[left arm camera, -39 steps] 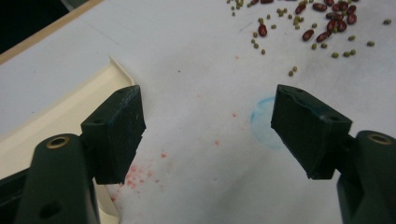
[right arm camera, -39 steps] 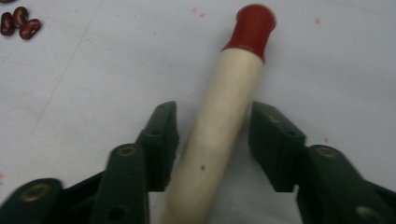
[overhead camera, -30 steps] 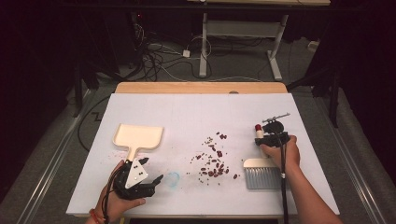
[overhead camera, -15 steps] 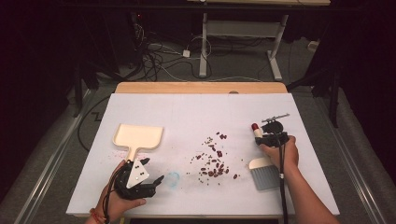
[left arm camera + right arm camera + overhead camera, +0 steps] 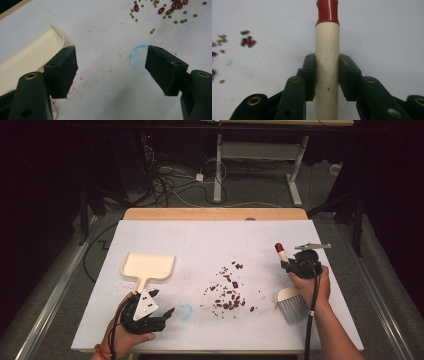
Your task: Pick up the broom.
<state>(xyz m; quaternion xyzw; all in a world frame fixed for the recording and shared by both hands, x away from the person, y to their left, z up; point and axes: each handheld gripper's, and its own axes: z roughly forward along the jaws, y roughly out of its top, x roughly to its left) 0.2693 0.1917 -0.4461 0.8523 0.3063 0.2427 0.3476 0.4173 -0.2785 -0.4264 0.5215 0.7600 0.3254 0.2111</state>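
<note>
Jaws of the right gripper [image 5: 286, 261] clamp the cream handle of the brush [image 5: 327, 65] — its bristles rest lower right in the high view. Left gripper [image 5: 161, 314] gapes wide, empty, beside the dustpan [image 5: 148, 266]; scattered beans [image 5: 227, 296] lie between — centre frame.
</note>
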